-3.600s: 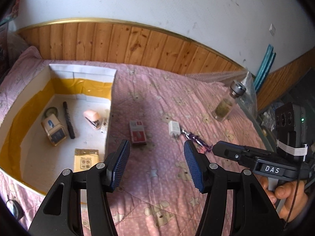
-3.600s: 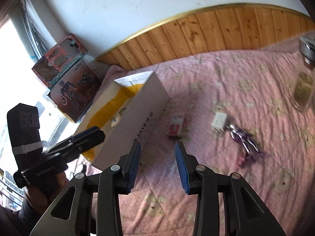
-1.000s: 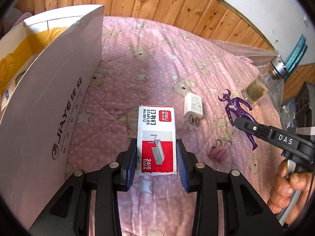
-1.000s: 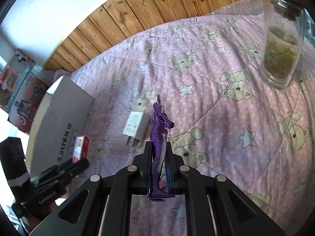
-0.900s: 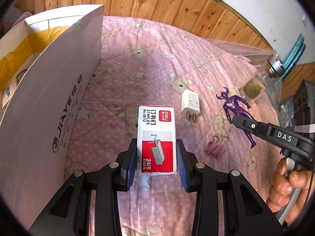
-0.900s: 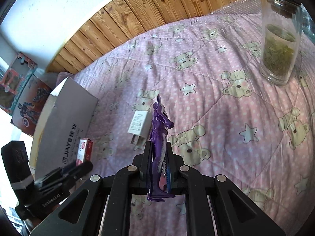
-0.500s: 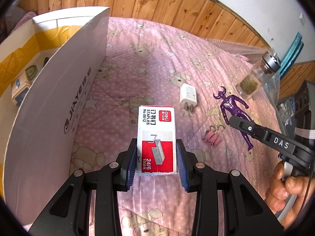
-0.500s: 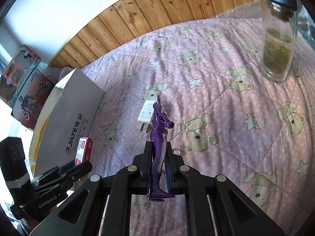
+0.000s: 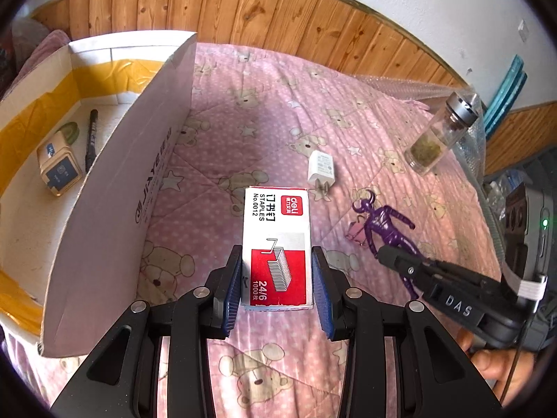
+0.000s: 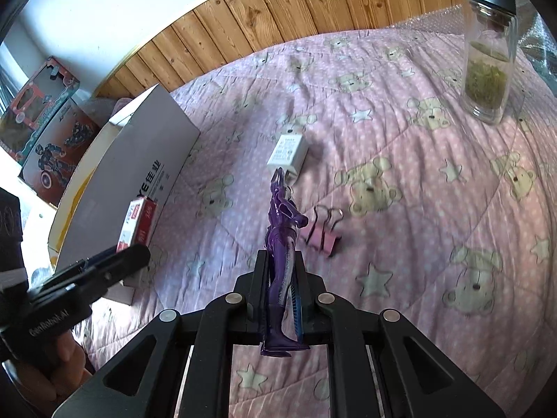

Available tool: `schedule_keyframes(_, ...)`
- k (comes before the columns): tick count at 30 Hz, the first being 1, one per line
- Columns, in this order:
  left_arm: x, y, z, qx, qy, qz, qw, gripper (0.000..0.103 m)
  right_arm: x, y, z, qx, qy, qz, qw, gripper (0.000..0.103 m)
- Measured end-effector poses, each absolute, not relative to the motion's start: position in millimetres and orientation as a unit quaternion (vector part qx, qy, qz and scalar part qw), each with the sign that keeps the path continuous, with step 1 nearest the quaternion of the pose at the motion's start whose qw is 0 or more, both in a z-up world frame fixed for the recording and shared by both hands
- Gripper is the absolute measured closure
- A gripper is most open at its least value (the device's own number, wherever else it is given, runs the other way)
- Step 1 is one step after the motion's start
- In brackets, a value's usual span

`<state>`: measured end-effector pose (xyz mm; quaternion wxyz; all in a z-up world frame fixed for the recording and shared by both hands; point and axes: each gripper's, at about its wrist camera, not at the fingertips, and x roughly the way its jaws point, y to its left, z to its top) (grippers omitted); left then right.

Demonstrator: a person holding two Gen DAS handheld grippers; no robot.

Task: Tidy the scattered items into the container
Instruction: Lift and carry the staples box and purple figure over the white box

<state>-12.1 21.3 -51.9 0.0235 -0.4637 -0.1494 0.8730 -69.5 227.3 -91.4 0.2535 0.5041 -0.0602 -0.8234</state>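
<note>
My left gripper (image 9: 277,261) is shut on a red and white staples box (image 9: 276,244), held above the pink quilt just right of the white cardboard container (image 9: 122,181). My right gripper (image 10: 280,261) is shut on a purple toy figure (image 10: 280,230), gripped by its legs with the horned head pointing away. On the quilt lie a white charger (image 10: 288,151) and a pink binder clip (image 10: 322,235). The left wrist view also shows the figure (image 9: 383,226) in the right gripper. Inside the container lie a black marker (image 9: 91,136) and a small tin (image 9: 59,170).
A glass jar (image 10: 487,59) with green contents stands on the quilt at the far right. Wooden panelling runs behind the bed. Toy boxes (image 10: 41,111) stand beyond the container. The container's tall near wall (image 10: 139,160) rises between the grippers and its inside.
Both grippers have drawn back and risen with their loads still held. More of the container's inside now shows in the left wrist view, and the binder clip has come into the right wrist view.
</note>
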Motion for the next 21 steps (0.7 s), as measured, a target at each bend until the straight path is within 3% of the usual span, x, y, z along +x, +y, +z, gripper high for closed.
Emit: schedule_keyframes(21, 22, 27, -31, -0.447, -0.152, 0.880, 0.055, 0.065, -14, 221, -95, 0.512, -0.066, -0.815, 0.265, 0.091)
